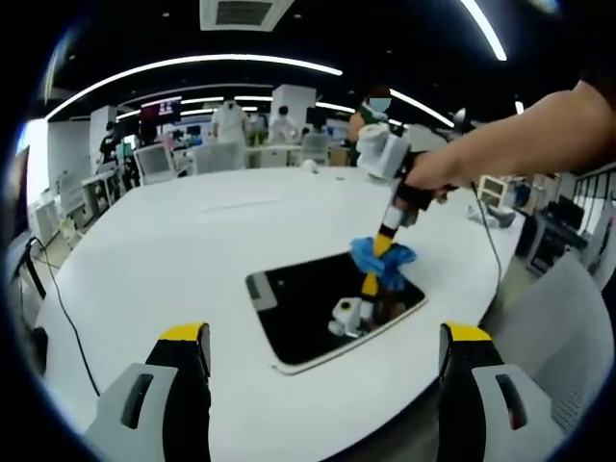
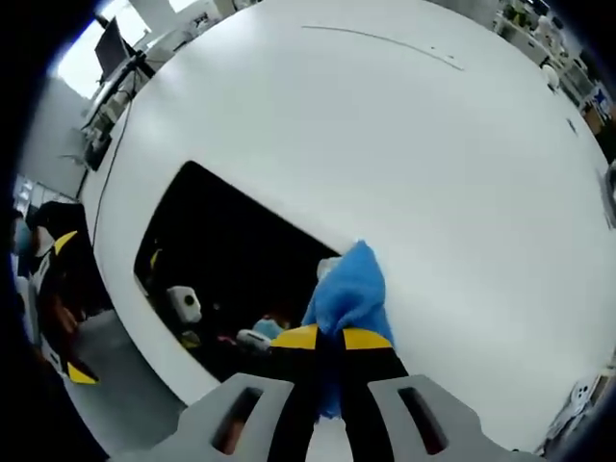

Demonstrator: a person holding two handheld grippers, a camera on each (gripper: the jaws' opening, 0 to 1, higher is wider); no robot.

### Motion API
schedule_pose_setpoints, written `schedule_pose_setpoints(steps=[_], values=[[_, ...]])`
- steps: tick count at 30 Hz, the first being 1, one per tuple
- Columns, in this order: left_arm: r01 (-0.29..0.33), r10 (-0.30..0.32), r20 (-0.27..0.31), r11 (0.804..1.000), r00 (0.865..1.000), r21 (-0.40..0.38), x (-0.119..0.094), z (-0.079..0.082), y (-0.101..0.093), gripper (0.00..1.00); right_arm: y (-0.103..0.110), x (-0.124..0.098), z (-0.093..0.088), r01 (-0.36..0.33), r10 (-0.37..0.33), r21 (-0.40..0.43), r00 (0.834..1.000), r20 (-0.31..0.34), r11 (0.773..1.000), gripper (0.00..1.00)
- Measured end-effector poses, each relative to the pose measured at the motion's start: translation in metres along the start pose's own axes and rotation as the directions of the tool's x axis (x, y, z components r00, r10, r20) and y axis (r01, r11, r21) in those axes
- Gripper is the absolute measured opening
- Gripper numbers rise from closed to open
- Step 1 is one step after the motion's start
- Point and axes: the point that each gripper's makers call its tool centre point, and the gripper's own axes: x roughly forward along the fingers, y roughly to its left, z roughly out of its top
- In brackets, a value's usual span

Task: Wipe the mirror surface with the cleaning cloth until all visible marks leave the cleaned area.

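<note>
A dark rectangular mirror (image 1: pixel 308 308) lies flat on the round white table (image 1: pixel 183 250), near its front edge. The right gripper (image 1: pixel 383 252), held by a person's hand, points down at the mirror's far right corner and presses a blue cleaning cloth (image 1: pixel 385 260) onto it. In the right gripper view the jaws (image 2: pixel 329 339) are shut on the blue cloth (image 2: pixel 348 289), which rests at the edge of the mirror (image 2: pixel 221 250). My left gripper (image 1: pixel 325 351) hovers in front of the mirror with its jaws wide apart and nothing between them. It also appears at the edge as the left gripper (image 2: pixel 64 303).
A thin cable (image 1: pixel 493 252) runs over the table's right side, and another cable (image 1: pixel 60 298) hangs off its left edge. A grey chair (image 1: pixel 568 318) stands close at the right. Desks, chairs and people stand far behind the table (image 2: pixel 433 144).
</note>
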Motion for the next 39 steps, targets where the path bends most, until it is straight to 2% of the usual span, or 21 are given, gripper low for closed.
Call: schedule_pose_setpoints(steps=[12, 13, 23, 39], values=[[-0.006, 0.006, 0.003, 1.000, 1.000, -0.008, -0.001, 0.000, 0.002, 0.99, 0.012, 0.004, 0.013, -0.030, 0.030, 0.006, 0.999, 0.017, 1.000, 0.02], [-0.008, 0.008, -0.003, 1.000, 1.000, -0.005, 0.000, -0.001, 0.002, 0.99, 0.019, 0.003, 0.014, -0.044, 0.044, 0.011, 0.999, 0.024, 0.999, 0.02], [-0.002, 0.002, -0.007, 1.000, 1.000, -0.008, 0.001, -0.003, 0.002, 0.99, 0.046, 0.009, 0.033, -0.053, 0.054, -0.024, 0.998, 0.033, 0.998, 0.02], [-0.007, 0.007, -0.004, 1.000, 1.000, -0.020, 0.000, -0.004, 0.003, 0.99, 0.076, 0.022, 0.065, -0.068, 0.071, -0.091, 0.997, 0.028, 0.994, 0.02]])
